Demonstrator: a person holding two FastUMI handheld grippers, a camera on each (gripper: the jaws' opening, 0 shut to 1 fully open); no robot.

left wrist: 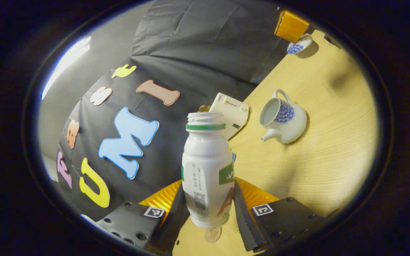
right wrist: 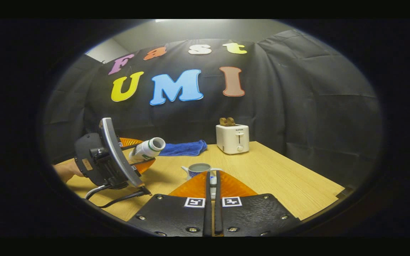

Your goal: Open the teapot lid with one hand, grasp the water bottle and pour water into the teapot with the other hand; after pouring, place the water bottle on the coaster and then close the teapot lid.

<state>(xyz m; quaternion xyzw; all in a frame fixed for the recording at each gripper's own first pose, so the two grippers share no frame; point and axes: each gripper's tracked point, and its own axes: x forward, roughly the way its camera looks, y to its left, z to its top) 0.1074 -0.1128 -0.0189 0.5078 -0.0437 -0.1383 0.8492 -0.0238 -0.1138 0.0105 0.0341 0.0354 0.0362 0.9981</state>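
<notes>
My left gripper (left wrist: pixel 208 186) is shut on a white plastic water bottle (left wrist: pixel 206 167) with a green neck ring and no cap. The right gripper view shows this left gripper (right wrist: pixel 139 153) in a hand, with the bottle (right wrist: pixel 147 149) tilted so its mouth points toward the teapot. The white teapot with a blue pattern (left wrist: pixel 285 119) stands open on the table, also seen as the teapot (right wrist: pixel 198 169) just beyond my right gripper (right wrist: pixel 212 175). That gripper is shut on the small blue-and-white lid (right wrist: pixel 212 180). In the left gripper view, the lid (left wrist: pixel 299 44) hangs beside one of the right gripper's fingers (left wrist: pixel 290 25).
A white toaster (right wrist: pixel 232 138) with bread in it stands at the back of the wooden table (right wrist: pixel 279 177). A blue cloth (right wrist: pixel 185 147) lies by the back wall. A small round brownish disc (left wrist: pixel 213 234) lies on the table below the bottle.
</notes>
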